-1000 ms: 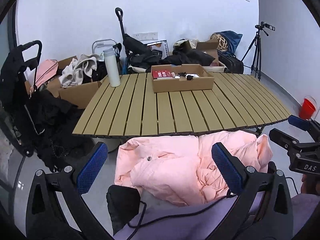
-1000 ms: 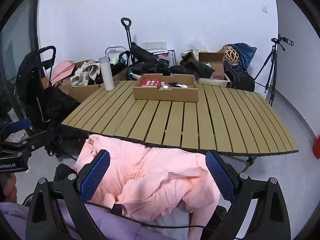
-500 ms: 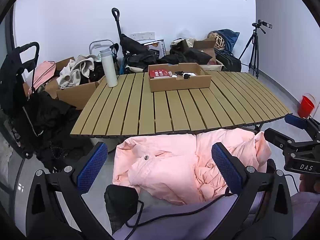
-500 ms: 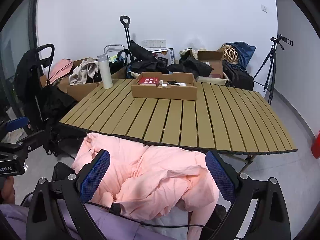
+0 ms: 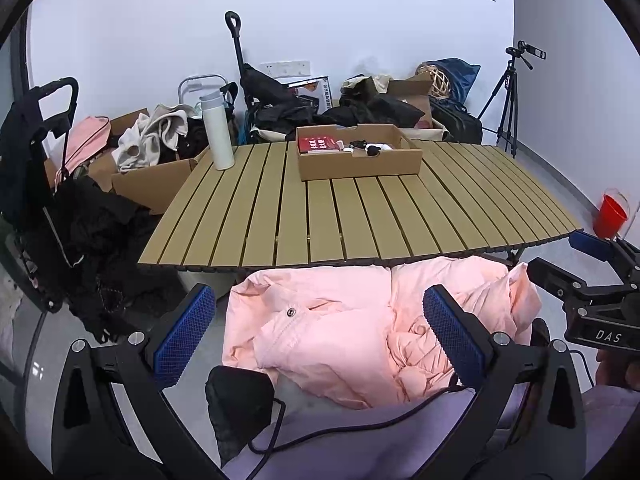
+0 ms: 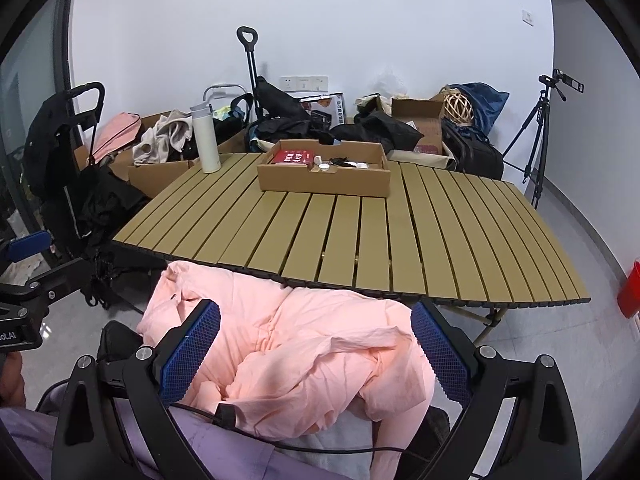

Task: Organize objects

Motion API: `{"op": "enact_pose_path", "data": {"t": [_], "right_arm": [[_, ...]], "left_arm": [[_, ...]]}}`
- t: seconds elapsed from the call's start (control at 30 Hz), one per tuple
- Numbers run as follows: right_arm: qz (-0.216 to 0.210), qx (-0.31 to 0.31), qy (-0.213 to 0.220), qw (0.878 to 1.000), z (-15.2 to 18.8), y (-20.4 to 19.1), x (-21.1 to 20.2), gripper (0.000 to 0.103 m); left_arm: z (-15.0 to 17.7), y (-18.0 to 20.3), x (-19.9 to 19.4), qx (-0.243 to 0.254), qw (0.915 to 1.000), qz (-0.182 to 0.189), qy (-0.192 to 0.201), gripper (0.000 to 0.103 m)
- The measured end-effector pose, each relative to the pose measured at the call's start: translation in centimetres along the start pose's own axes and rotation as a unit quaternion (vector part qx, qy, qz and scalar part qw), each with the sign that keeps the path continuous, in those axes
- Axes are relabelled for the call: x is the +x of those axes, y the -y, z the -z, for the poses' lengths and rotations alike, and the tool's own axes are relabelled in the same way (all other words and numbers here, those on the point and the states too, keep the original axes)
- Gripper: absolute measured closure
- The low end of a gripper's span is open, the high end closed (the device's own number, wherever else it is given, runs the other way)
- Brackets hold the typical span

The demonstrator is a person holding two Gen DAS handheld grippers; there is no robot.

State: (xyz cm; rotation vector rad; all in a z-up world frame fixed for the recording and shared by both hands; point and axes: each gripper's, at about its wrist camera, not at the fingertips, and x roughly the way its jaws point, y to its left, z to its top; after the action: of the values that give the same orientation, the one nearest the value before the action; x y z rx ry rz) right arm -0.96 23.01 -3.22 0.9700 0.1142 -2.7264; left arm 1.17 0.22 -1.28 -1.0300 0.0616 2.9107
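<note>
A cardboard tray point(image 5: 360, 164) with a red book point(image 5: 320, 145) and small items stands at the back of the slatted wooden table point(image 5: 360, 216); it also shows in the right wrist view point(image 6: 324, 178). A white bottle point(image 5: 217, 132) stands upright at the table's back left corner. A pink puffy jacket point(image 5: 340, 332) lies on my lap below the table's front edge. My left gripper point(image 5: 320, 332) is open and empty above the jacket. My right gripper point(image 6: 316, 352) is open and empty above the jacket point(image 6: 304, 364).
Boxes of clothes point(image 5: 152, 140), a black stroller point(image 5: 36, 152), bags and a trolley handle point(image 5: 236, 40) crowd the back wall and left side. A tripod point(image 5: 508, 96) stands at the back right. A red bucket point(image 5: 608, 216) sits on the floor at right.
Both grippers have drawn back and risen slightly, so the table looks a little farther off. Both stay open and empty.
</note>
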Motion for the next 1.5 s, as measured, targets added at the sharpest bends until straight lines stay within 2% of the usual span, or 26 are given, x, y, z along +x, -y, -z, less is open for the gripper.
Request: {"op": "enact_pose_path", "data": {"t": [1.2,1.5], "right_arm": [[-0.010,0.016,-0.017,1.000,0.3,0.5,0.8,0.005],[-0.009,0.022,-0.023,0.999,0.3,0.6,1.1,0.005]], "left_arm": [[0.1,-0.4,0.3,0.003,1.0000,0.003,-0.009,0.000],[0.1,-0.3,0.5,-0.006,0.9997,0.015,-0.019,0.000]]}}
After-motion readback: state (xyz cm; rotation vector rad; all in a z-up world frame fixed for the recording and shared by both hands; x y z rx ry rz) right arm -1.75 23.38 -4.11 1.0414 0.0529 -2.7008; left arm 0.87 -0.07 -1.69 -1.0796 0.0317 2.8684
